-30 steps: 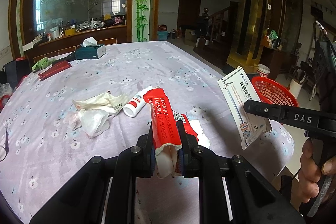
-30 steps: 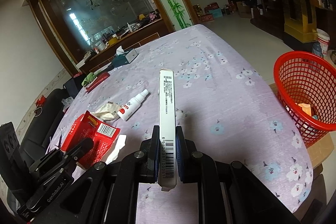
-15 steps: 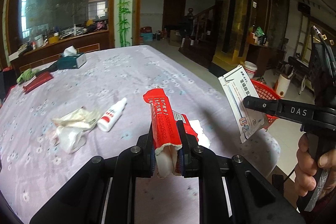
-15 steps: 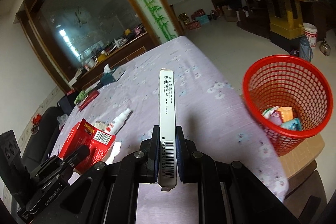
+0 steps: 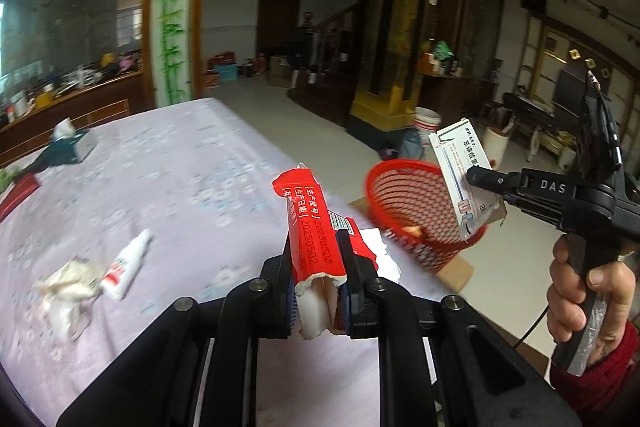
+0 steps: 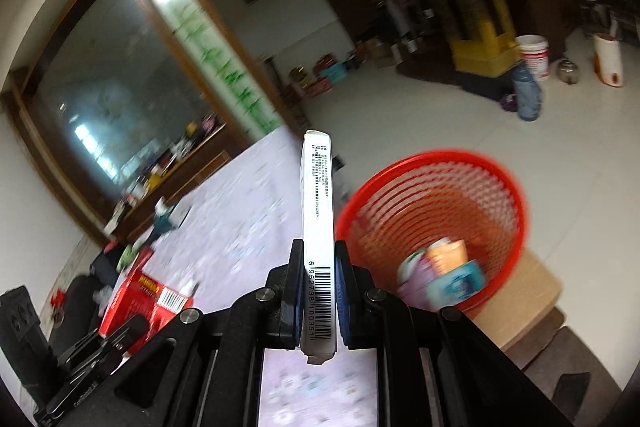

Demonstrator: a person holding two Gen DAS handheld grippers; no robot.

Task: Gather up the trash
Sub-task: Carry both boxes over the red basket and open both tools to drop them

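Red packet (image 5: 316, 239) clamped between left jaws | white box (image 6: 318, 227) between right jaws

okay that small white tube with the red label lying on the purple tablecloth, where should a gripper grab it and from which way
Grip the small white tube across its middle, at the red label, coming down from above. It lies flat on the purple tablecloth, so only its sides are free. Its lower end touches the crumpled white paper, so stay clear of that end.

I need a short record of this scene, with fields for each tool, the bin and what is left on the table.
left tool: shut on torn red paper packet
right tool: shut on flat white cardboard box
red plastic mesh basket: beside the table, already holds some trash
purple flowered tablecloth: small white tube, crumpled tissue
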